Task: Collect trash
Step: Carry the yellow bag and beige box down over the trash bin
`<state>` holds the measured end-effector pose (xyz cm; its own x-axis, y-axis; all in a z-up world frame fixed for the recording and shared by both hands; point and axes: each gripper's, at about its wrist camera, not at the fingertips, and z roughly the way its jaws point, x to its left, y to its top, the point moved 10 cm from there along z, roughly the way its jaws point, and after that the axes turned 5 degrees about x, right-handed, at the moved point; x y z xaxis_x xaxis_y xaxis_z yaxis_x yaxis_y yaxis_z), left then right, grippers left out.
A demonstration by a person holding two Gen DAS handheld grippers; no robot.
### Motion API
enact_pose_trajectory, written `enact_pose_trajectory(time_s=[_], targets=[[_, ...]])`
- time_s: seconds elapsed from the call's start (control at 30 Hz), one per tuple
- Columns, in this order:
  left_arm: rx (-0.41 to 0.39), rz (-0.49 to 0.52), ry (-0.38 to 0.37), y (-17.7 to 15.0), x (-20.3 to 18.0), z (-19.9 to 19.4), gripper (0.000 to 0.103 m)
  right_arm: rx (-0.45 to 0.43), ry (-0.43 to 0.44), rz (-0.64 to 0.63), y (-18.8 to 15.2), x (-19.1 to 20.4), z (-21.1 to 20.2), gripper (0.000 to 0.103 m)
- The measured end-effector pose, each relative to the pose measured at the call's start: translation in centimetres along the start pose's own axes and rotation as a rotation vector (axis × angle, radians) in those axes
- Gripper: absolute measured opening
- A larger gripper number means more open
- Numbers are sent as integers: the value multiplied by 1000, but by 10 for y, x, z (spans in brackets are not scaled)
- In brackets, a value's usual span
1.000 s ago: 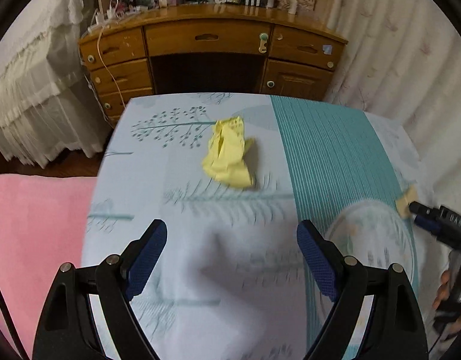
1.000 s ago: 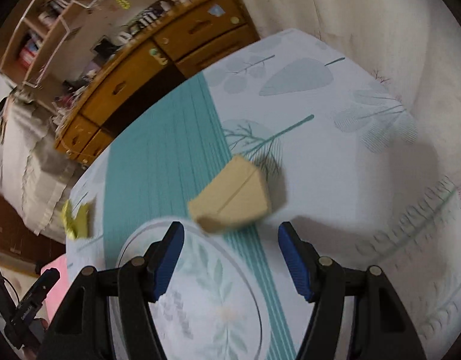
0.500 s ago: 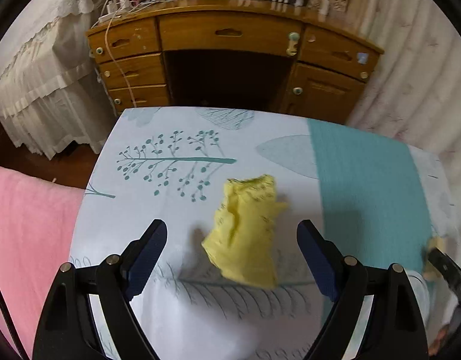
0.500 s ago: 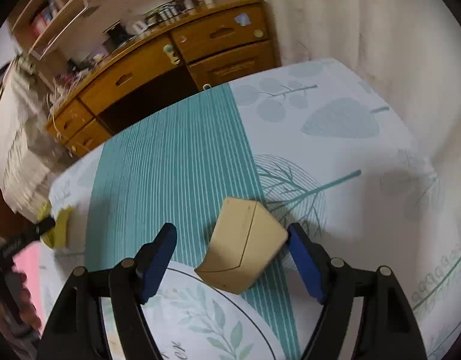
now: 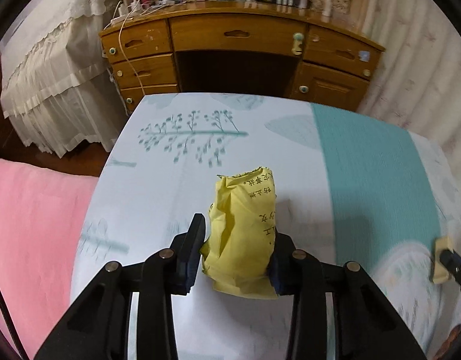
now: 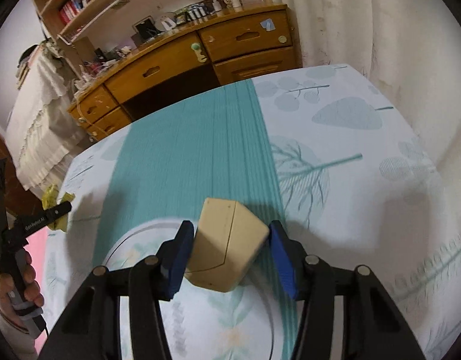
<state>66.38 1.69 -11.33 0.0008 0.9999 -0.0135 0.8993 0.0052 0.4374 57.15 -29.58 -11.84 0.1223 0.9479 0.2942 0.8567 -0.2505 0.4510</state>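
Observation:
A crumpled yellow wrapper (image 5: 241, 234) with black print lies on the bed, and my left gripper (image 5: 238, 258) is shut on its near end. A tan cardboard box (image 6: 227, 244) lies on the bed between the blue pads of my right gripper (image 6: 228, 255), which is closed on its sides. The wrapper also shows far left in the right wrist view (image 6: 54, 202), with the left gripper on it. The box shows at the right edge of the left wrist view (image 5: 442, 258).
The bed (image 5: 170, 180) has a pale leaf-print sheet with a teal stripe (image 6: 194, 156). A pink blanket (image 5: 29, 234) lies at its left. A wooden desk (image 5: 236, 45) stands beyond the foot. Curtains (image 6: 365, 30) hang along the right.
Both grippers moved forward over their objects and closed: the left on the yellow wrapper, the right on the tan box. Both were open and short of them before.

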Motion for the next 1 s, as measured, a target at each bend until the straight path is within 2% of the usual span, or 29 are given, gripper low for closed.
enact_pose_trajectory(time_s=[0.23,0.47,0.7,0.87,1.0], targets=[[-19,85,-40,-75,-3,-92,35,-12,91,-52,-58,34,-76,52],[-18,117,-94,-186,-1,-192,35,-2,174,-127,-153,66,-169,52],[-58,196,-170,-290,-18,-281,35,0,222,-198,-244,86,-233,52],[-111,244,-210,-353,-32,-317,35,-15,246,-245,-307,89,-265,52],[-114,258,-235,-409,-40,-314,35,-39,260,-283,-355,86,-275,52]])
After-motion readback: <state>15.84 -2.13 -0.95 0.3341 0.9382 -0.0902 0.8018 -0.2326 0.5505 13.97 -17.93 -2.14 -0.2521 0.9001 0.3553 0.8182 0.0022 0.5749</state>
